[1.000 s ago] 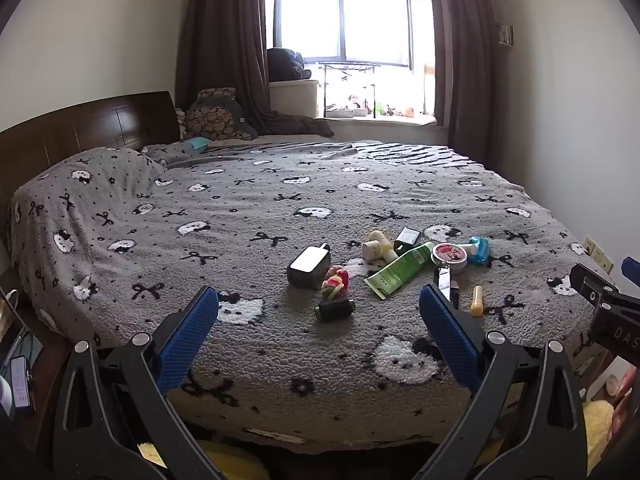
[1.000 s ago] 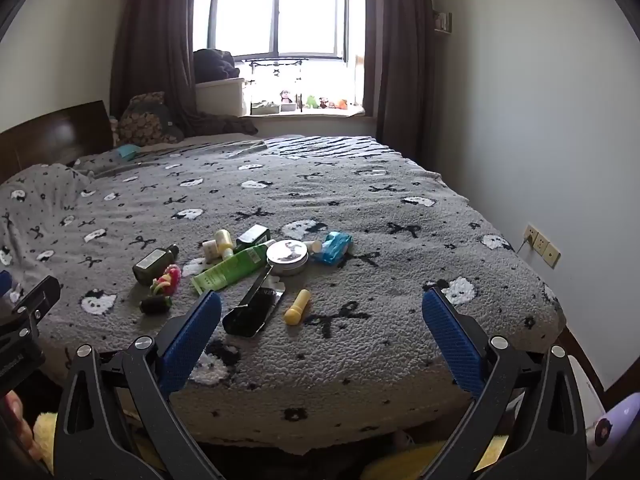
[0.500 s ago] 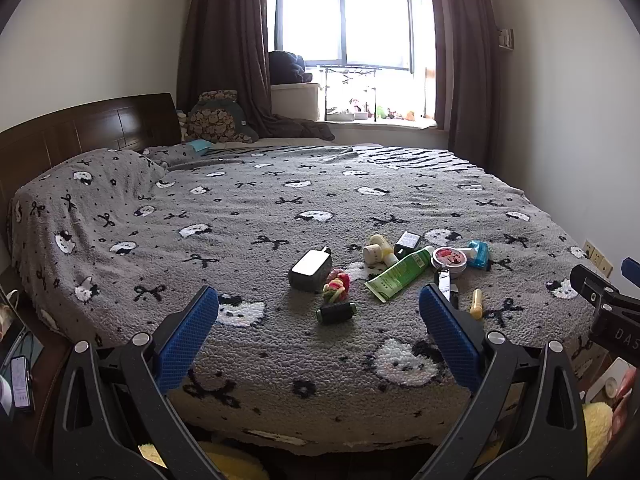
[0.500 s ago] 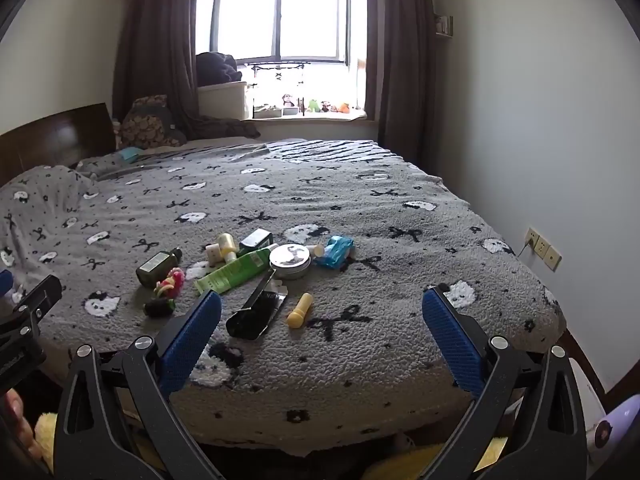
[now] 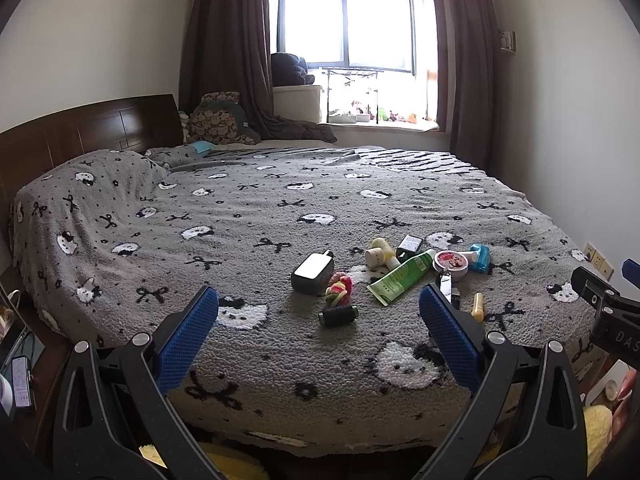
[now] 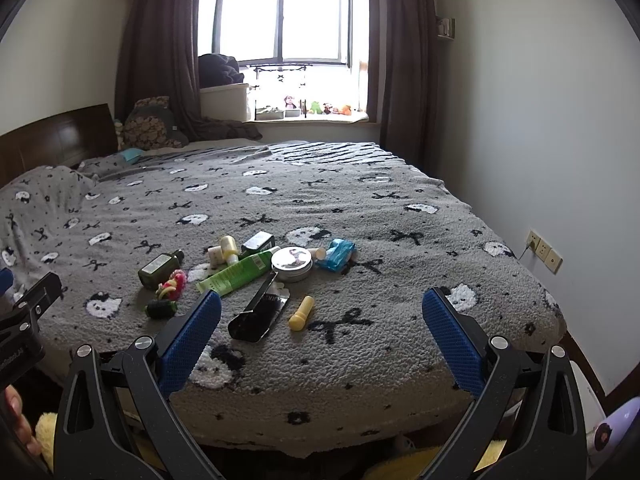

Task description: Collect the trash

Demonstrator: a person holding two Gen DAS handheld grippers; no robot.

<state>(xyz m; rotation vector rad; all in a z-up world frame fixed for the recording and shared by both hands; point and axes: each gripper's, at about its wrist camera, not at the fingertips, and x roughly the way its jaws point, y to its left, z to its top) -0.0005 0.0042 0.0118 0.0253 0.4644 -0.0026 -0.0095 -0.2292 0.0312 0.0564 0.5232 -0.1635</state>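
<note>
— How do my jaws stand?

— Both sets are spread wide with nothing between them. The left gripper point(image 5: 319, 316) and right gripper point(image 6: 321, 312) both hang off the foot of the bed point(image 6: 400, 216).

— Where is the trash?

— Clustered on the blanket near the foot. From my right camera I see a green tube point(image 6: 236, 274), a round tin point(image 6: 292, 263) touching its cap end, a blue packet point(image 6: 336, 255) just beside the tin, a yellow stick point(image 6: 302, 313), and a dark flat pouch point(image 6: 259, 315).

— And the left camera?

— There the pouch is mostly hidden behind my right finger. It shows a phone point(image 5: 22, 376) on a side surface, which the right view misses. The right view alone shows a wall socket point(image 6: 543, 250).
</note>
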